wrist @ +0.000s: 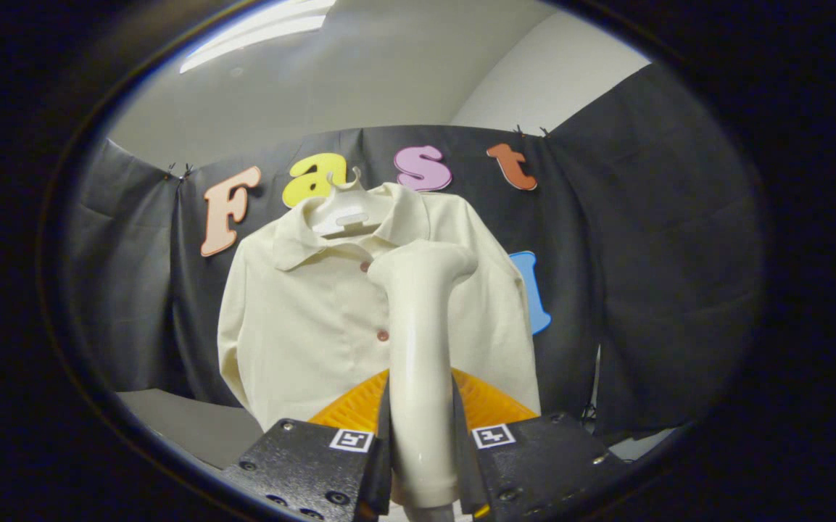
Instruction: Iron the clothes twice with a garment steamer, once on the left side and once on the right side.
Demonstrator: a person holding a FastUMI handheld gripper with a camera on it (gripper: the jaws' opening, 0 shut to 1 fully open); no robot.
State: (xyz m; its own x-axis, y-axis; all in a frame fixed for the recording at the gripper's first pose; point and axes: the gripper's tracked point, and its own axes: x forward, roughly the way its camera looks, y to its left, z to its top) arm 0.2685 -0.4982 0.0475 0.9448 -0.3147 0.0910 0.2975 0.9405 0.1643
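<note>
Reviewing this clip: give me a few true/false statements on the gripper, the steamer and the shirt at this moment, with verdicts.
1. The gripper is shut on the garment steamer, with both fingers pressing its handle. True.
2. The shirt lies flat on a table. False: it hangs on a white hanger in front of the black cloth wall.
3. The steamer's head is in front of the shirt's button line, near the chest. True.
4. The shirt is dark blue. False: it is cream, with reddish buttons.
5. The shirt's collar is turned up and hides the hanger. False: the collar lies folded down and the hanger shows in the neck opening.
</note>
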